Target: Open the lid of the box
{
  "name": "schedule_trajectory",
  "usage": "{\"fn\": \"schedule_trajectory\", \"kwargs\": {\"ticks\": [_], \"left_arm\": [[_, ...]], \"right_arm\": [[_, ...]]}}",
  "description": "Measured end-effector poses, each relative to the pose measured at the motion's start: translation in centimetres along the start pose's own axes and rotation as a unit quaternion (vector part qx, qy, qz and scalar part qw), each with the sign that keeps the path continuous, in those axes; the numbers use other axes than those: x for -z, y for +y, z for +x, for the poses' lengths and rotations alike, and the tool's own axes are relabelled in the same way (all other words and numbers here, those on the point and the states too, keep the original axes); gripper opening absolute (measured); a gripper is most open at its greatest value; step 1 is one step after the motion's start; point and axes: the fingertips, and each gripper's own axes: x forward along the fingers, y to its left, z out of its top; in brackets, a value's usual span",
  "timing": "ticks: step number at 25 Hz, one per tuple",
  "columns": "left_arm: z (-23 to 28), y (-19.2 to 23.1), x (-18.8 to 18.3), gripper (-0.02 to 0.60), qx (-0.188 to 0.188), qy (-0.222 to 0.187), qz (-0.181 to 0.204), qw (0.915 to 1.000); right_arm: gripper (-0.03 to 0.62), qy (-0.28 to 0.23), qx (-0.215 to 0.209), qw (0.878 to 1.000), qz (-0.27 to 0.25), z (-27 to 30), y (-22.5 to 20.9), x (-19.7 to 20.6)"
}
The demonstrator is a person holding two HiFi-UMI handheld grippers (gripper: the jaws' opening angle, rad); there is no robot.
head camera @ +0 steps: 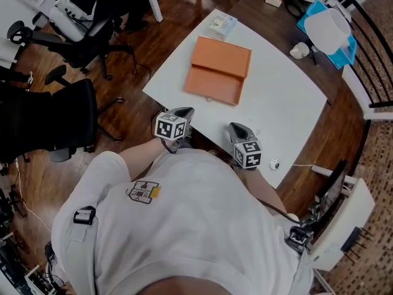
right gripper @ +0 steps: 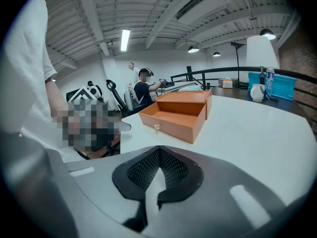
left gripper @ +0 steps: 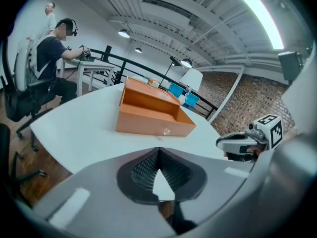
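An orange box (head camera: 218,70) lies on the white table (head camera: 282,112), a good way beyond both grippers. It stands open: the shallow tray (left gripper: 163,114) with a small knob (left gripper: 166,131) on its front wall faces me, and the lid part (right gripper: 190,95) rises behind it. My left gripper (head camera: 183,113) hovers at the table's near edge, jaws shut with nothing between them (left gripper: 158,152). To its right, my right gripper (head camera: 237,128) is likewise shut and empty (right gripper: 159,150). Neither touches the box.
A small white carton (head camera: 222,24) sits at the table's far corner. A small round object (head camera: 274,163) lies near the front right edge. Black office chairs (head camera: 58,112) stand to the left. A dark table behind carries a blue tray (head camera: 328,32). A person (left gripper: 52,53) sits at a distant desk.
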Motion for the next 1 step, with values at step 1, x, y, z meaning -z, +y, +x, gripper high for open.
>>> {"fn": "schedule_trajectory", "kwargs": {"ticks": [1], "left_arm": [[-0.03, 0.08, -0.04, 0.000, -0.001, -0.001, 0.000, 1.0000]], "right_arm": [[-0.003, 0.000, -0.001, 1.000, -0.001, 0.13, 0.08, -0.05]]}}
